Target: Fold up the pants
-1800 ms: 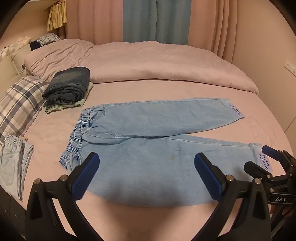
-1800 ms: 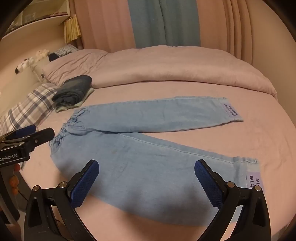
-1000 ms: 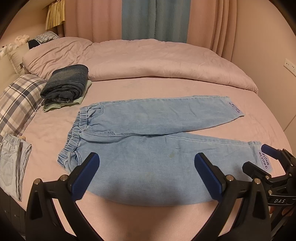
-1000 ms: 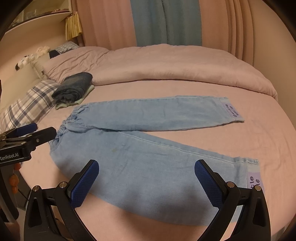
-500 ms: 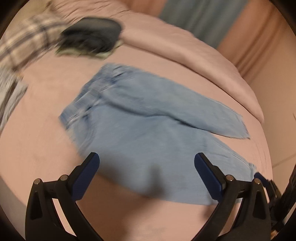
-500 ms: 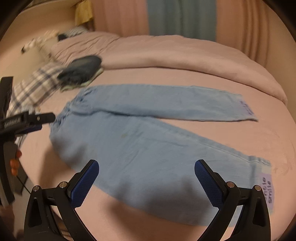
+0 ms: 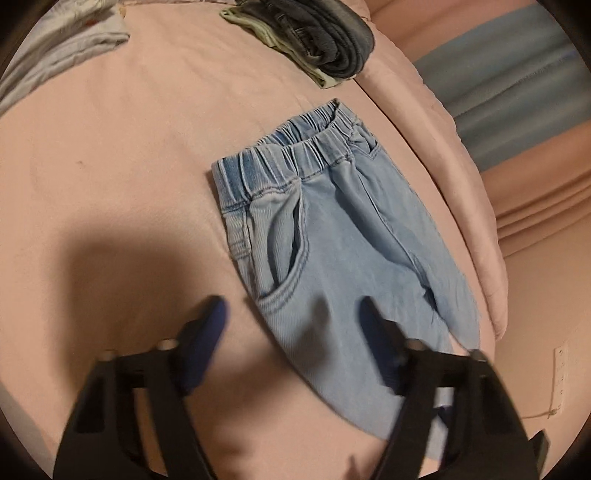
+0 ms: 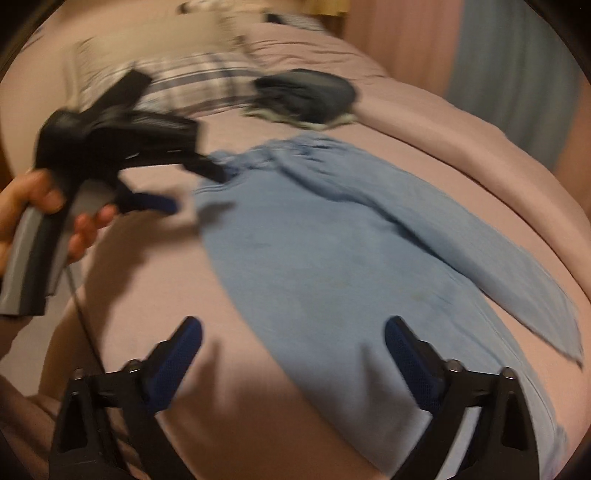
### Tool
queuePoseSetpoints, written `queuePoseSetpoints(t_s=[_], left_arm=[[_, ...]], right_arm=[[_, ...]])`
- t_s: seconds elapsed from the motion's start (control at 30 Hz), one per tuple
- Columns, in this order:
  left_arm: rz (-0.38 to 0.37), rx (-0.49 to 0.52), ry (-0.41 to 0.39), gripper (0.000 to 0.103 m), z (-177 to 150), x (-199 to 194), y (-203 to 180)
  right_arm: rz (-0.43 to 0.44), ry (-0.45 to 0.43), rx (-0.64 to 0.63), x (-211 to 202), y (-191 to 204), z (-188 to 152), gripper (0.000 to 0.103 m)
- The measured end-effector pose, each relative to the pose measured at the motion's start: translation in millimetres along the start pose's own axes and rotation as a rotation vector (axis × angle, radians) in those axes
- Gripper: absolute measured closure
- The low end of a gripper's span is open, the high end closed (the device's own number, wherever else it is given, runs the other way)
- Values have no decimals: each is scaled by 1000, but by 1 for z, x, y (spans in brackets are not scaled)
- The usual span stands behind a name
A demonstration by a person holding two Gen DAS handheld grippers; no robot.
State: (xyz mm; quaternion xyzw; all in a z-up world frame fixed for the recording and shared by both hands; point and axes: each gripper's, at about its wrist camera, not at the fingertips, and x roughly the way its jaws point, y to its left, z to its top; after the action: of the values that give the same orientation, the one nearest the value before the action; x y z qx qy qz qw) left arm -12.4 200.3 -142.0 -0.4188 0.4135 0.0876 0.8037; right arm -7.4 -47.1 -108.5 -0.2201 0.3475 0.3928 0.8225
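Note:
Light blue denim pants lie flat on the pink bed, elastic waistband towards the pillows, legs spread apart. My left gripper is open and empty, low over the hip pocket edge; one finger is over the sheet, the other over the denim. It also shows in the right wrist view, held by a hand, open at the waistband corner. My right gripper is open and empty above the near leg's edge. Both views are motion-blurred.
A folded stack of dark jeans lies on the bed beyond the waistband. A plaid pillow and a rumpled pink duvet lie behind. Another light garment sits at the far left. Curtains hang behind.
Both grippers swung left and dropped towards the pants. The left one went from a far overview to close over the waistband and pocket. Both stay open.

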Motion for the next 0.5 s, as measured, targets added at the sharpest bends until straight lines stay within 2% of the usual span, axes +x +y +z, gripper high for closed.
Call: queuePoseSetpoints(t_s=[0.03,0.1,0.17,0.23,0.3,0.33,0.4,0.5], left_arm=[[-10,-11,-4,50,2,1,1],[-20,-26,-8,70,11,12,6],[-15,-43,-9,84,12,13,13],[-26,-56,-10,87,11,10,18],[-31,-48,-27,91,9,6,19],[-34,-46,-39,92,7,0,20],[-31,-21,-79,92,2,-14,18],[39,45,-83,92,-1,-16,14]], right_arm=[[6,16,-20,7,4,2,26],[-3,47,-59,21,11,6,34],[4,64,-75,30,14,6,51],[21,66,-80,37,15,7,75],[49,54,-65,35,13,9,90],[62,48,-48,34,14,9,94],[85,38,-34,28,13,12,95],[111,42,-32,30,16,12,95]])
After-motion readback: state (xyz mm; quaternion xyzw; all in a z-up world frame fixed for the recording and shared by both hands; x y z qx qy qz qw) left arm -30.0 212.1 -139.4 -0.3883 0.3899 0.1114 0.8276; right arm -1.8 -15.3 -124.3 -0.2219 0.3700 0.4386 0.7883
